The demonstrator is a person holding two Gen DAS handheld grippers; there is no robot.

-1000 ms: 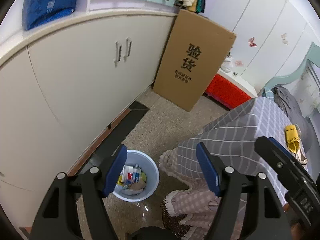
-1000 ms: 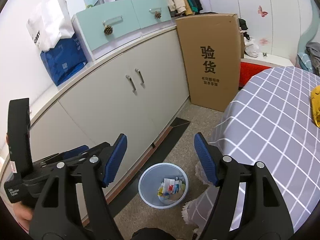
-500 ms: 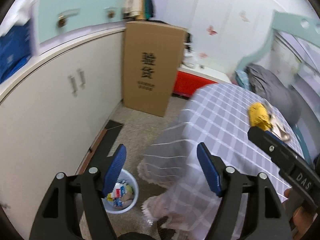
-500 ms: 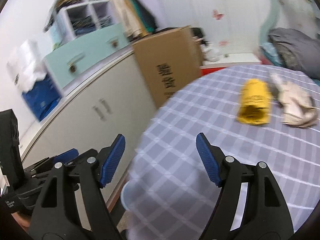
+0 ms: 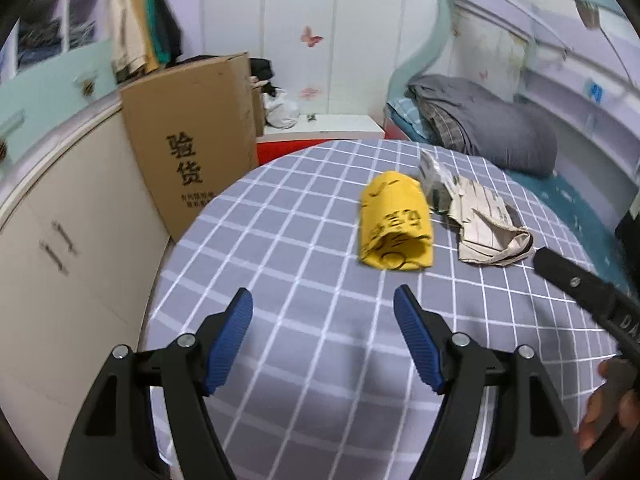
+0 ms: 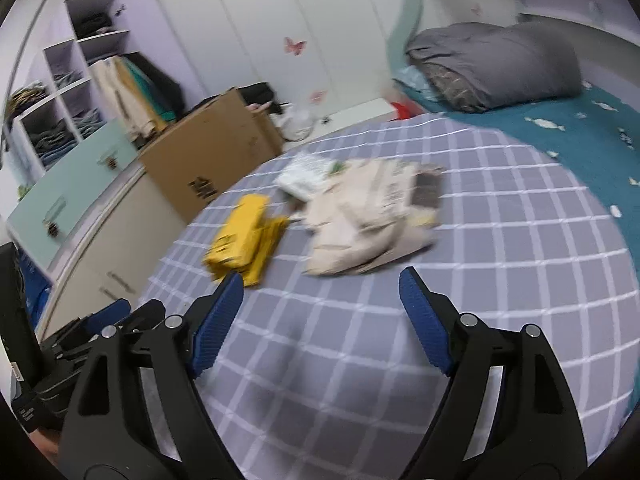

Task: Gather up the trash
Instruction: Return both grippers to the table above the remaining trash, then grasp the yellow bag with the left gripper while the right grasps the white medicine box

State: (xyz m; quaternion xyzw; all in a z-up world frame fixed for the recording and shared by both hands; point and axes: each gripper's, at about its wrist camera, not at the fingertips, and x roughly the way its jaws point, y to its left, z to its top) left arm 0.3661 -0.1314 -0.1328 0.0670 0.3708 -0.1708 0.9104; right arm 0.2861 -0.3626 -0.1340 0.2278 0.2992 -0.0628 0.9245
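A home bedroom — a bed [image 6: 560, 128] with a grey quilt [image 6: 500, 64], shelves of folded clothes [image 6: 52, 120], butterfly-stickered wardrobe doors [image 5: 312, 40].

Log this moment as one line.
left gripper: open, empty | right gripper: just opened wider, empty | crumpled yellow bag, beige paper wrapper: on checked tablecloth

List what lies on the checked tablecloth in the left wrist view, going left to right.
Crumpled yellow paper bag with black print → clear plastic wrapper with dark contents → crumpled beige striped paper wrapper, all on the grey-and-white checked tablecloth.
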